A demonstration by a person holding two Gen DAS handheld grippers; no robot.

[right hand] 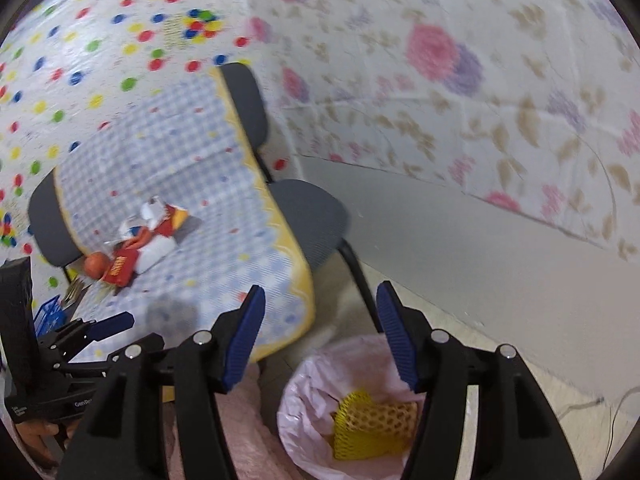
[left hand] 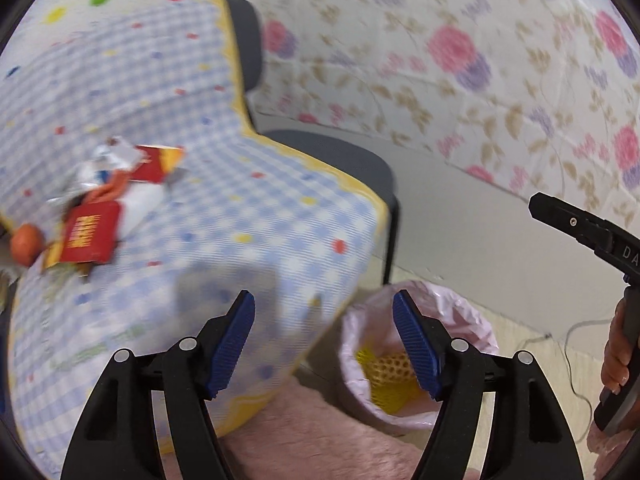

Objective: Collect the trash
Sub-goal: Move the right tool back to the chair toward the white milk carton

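Two hand-held grippers hang side by side above a small bin lined with a pale pink plastic bag (right hand: 304,408), which stands on the floor just beside the corner of a chair draped in a blue-and-white checked cloth with a yellow scalloped border (left hand: 224,184). The left gripper (left hand: 324,344) has its blue ribbed jaws spread wide with nothing between them, and the right gripper (right hand: 320,336) likewise holds its jaws apart and empty. Down in the bin lies a piece of yellow foam fruit netting (right hand: 372,424), crumpled against the liner. Up on the checked cloth, well apart from the bin, a small heap of trash sits: a flat red packet with yellow lettering (left hand: 90,234), a torn red-and-yellow wrapper (left hand: 160,162), some crumpled white and silvery paper (left hand: 104,160), and a round orange fruit (left hand: 26,242) at the heap's near edge. The grey seat and backrest of the chair (left hand: 340,156) show past the cloth. A fluffy pink rug (left hand: 312,436) lies below the grippers. Sheets with pink and purple flowers (left hand: 460,52) and with coloured dots (right hand: 120,32) cover the walls behind; both views are blurred.
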